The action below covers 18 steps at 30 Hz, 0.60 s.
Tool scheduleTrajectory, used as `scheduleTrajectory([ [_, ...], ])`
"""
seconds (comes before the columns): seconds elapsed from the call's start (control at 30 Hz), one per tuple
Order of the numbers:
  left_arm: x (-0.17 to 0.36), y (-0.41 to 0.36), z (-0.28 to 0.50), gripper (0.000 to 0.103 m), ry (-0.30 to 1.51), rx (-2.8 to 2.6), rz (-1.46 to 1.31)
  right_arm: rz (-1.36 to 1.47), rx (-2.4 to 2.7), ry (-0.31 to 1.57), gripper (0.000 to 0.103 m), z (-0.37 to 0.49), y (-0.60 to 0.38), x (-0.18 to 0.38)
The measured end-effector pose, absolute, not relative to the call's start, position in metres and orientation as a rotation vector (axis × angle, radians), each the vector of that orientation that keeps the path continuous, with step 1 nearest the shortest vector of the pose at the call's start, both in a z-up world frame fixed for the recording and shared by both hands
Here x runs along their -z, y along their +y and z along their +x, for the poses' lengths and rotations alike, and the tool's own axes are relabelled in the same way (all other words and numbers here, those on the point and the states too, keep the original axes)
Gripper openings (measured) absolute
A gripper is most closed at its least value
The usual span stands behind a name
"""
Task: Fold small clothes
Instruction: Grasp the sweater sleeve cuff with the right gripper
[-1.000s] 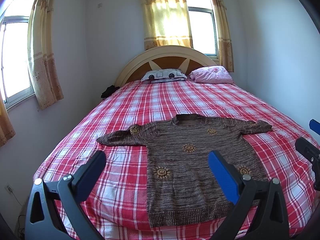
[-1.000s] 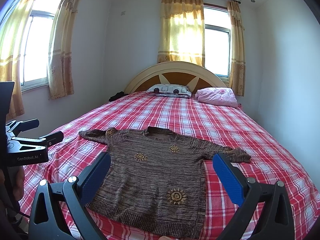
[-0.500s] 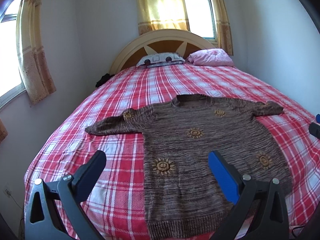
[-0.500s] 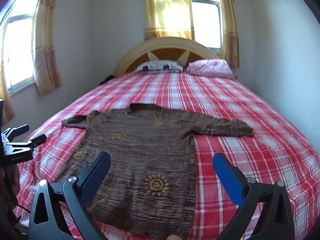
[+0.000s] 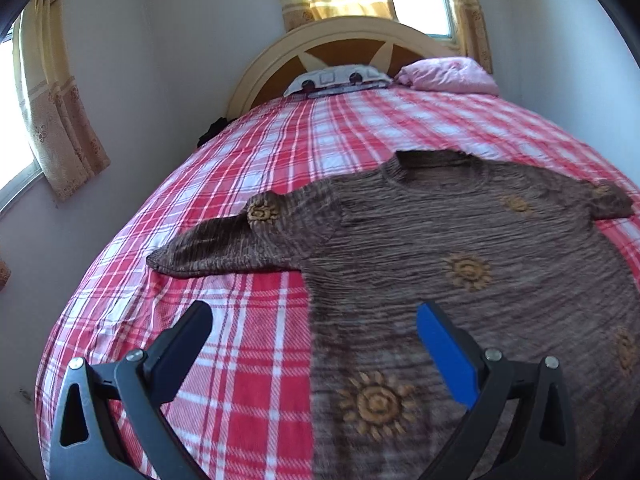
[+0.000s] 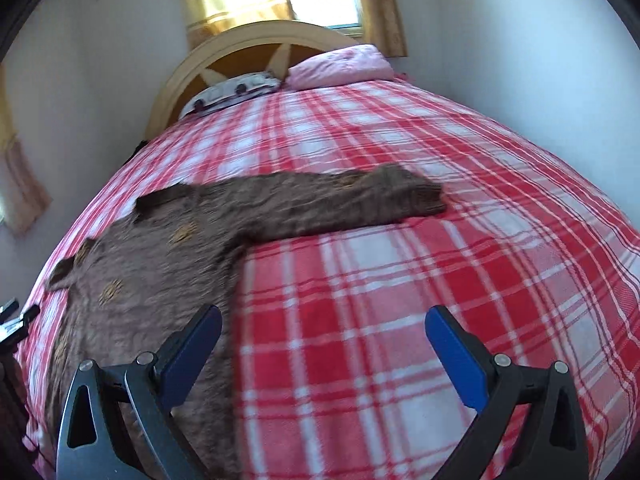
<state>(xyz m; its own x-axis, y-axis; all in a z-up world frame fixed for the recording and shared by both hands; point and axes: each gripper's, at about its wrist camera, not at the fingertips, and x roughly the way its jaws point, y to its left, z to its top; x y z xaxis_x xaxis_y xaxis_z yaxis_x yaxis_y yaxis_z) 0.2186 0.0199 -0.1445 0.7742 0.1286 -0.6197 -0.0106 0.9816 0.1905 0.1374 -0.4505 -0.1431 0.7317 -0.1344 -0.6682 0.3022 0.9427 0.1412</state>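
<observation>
Sweater (image 5: 460, 248), brown marled knit with orange sun motifs, lies flat and face up on a bed (image 5: 280, 152) covered by a red, white and pink plaid blanket. Both sleeves are spread out sideways. In the left wrist view the hem and the sweater's right edge are cut off by the frame and blurred by motion; the near sun motif is smeared. In the right wrist view the body is blurred, its lower part hidden behind the tongs' black frame, while one ribbed cuff (image 6: 424, 198) on the outstretched sleeve is fairly clear.

The left tongs (image 5: 312, 336) are spread wide and hold nothing; one blue pad hangs over the knit, the other finger over bare plaid. The right tongs (image 6: 322, 336) are also wide open and empty, one pad at the sweater's side edge, the other over the blanket.

At the far end stands a rounded wooden headboard (image 5: 344, 44), with a patterned pillow (image 5: 338, 78) and a pink pillow (image 5: 448, 76) against it
</observation>
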Motion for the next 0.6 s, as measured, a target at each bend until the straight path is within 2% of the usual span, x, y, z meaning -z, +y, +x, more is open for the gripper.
scheduleTrajectory([
  [0.07,0.150,0.024,0.232,0.103,0.695,-0.091,0.176,0.302,0.274,0.714,0.098,0.144,-0.477,0.146],
  [0.13,0.154,0.025,0.244,0.103,0.706,-0.105,0.166,0.340,0.297,0.722,0.084,0.150,-0.497,0.148],
  [0.3,0.167,0.025,0.269,0.103,0.725,-0.116,0.151,0.419,0.337,0.734,0.078,0.177,-0.544,0.156],
  [0.4,0.176,0.028,0.282,0.103,0.742,-0.140,0.149,0.491,0.341,0.734,0.067,0.193,-0.567,0.160],
  [0.6,0.197,0.041,0.296,0.103,0.820,-0.181,0.105,0.545,0.345,0.736,0.067,0.224,-0.597,0.168],
])
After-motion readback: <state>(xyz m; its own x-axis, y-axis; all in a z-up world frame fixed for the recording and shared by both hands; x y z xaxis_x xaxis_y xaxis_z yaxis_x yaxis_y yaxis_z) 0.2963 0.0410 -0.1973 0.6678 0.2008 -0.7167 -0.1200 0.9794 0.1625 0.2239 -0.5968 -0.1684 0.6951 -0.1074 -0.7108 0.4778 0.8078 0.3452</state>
